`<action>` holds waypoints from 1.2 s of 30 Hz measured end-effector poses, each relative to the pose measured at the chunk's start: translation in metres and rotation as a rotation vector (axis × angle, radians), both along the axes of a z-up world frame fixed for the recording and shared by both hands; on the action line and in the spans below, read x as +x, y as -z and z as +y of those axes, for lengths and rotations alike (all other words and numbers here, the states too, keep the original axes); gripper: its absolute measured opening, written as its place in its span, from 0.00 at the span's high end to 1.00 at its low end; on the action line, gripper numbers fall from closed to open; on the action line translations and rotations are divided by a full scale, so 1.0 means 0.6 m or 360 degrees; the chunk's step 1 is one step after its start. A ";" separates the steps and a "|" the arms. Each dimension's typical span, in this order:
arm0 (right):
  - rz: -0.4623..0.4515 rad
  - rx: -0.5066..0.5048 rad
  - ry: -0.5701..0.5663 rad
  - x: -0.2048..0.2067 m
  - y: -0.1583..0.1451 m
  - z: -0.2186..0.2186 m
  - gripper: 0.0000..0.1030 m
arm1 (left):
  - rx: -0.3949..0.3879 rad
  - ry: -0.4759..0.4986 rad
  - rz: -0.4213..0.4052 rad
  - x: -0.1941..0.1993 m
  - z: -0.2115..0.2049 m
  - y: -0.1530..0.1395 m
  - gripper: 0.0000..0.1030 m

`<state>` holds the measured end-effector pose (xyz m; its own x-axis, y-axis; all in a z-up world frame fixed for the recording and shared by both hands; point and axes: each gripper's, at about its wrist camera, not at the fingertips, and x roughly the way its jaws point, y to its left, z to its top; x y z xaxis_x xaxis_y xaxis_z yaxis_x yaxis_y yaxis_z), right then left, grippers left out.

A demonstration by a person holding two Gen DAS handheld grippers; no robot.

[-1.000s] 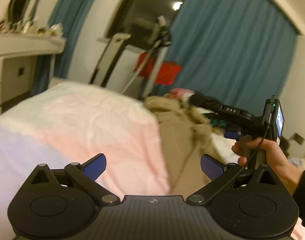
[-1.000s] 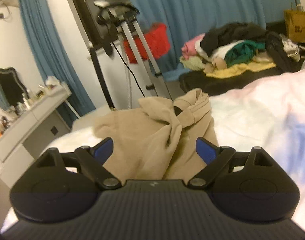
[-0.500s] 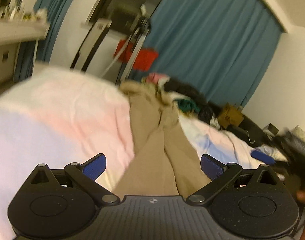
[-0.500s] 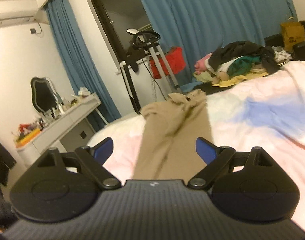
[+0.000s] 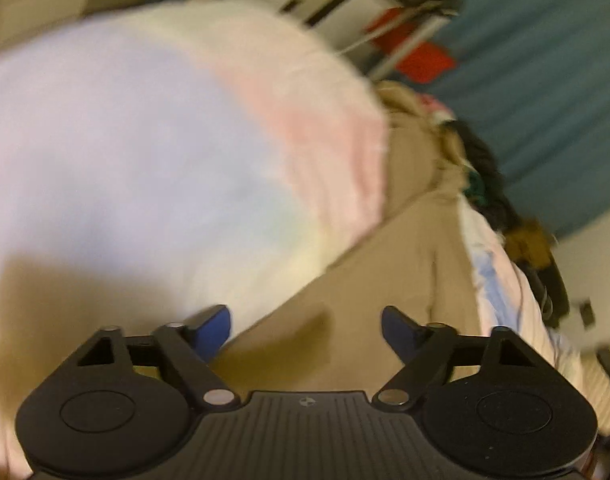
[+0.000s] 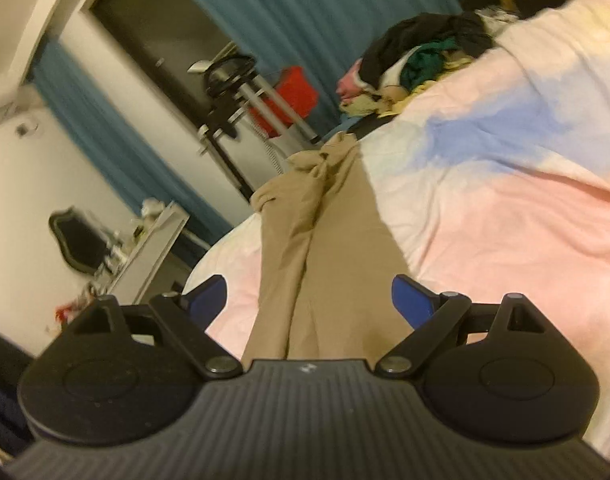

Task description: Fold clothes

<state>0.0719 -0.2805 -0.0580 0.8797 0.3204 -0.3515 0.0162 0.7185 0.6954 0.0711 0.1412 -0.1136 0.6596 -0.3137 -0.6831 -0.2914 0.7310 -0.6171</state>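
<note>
A pair of tan trousers (image 6: 325,240) lies stretched lengthwise on a bed with a pink, white and blue cover (image 6: 505,208), its far end bunched near the bed's edge. My right gripper (image 6: 309,296) stands open low over the near end, one leg's cloth below the gap and the blue pads apart from it. In the blurred left wrist view the same tan trousers (image 5: 385,280) run away to the upper right. My left gripper (image 5: 305,326) hangs over their near edge, its jaws closing, with cloth below the gap and the pads not pressing on it.
A heap of other clothes (image 6: 417,52) sits beyond the bed's far corner. An exercise machine (image 6: 233,92) with a red part (image 6: 293,96) stands before blue curtains (image 6: 305,8). A white dresser (image 6: 145,248) with a mirror and small items is at the left.
Both views have rolled and tipped down toward the bed. The left gripper's jaws have narrowed and come close over the trousers' near end. The right gripper has pulled back along the trousers.
</note>
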 end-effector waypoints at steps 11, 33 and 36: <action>0.0076 0.0150 0.0047 0.007 0.023 -0.033 0.11 | 0.0378 0.0165 -0.0018 -0.002 -0.055 -0.030 0.98; -0.0096 -0.0310 0.0082 -0.001 -0.018 -0.003 0.11 | 0.0887 0.1152 -0.0378 -0.074 -0.372 -0.019 0.89; -0.0094 -0.0324 0.0070 0.000 -0.019 -0.003 0.11 | 0.0808 0.1155 -0.0421 -0.067 -0.363 -0.028 0.67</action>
<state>0.0721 -0.2820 -0.0464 0.9122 0.2090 -0.3525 0.0142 0.8435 0.5369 0.0307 -0.0763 -0.0969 0.5725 -0.4152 -0.7070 0.4487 0.8804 -0.1537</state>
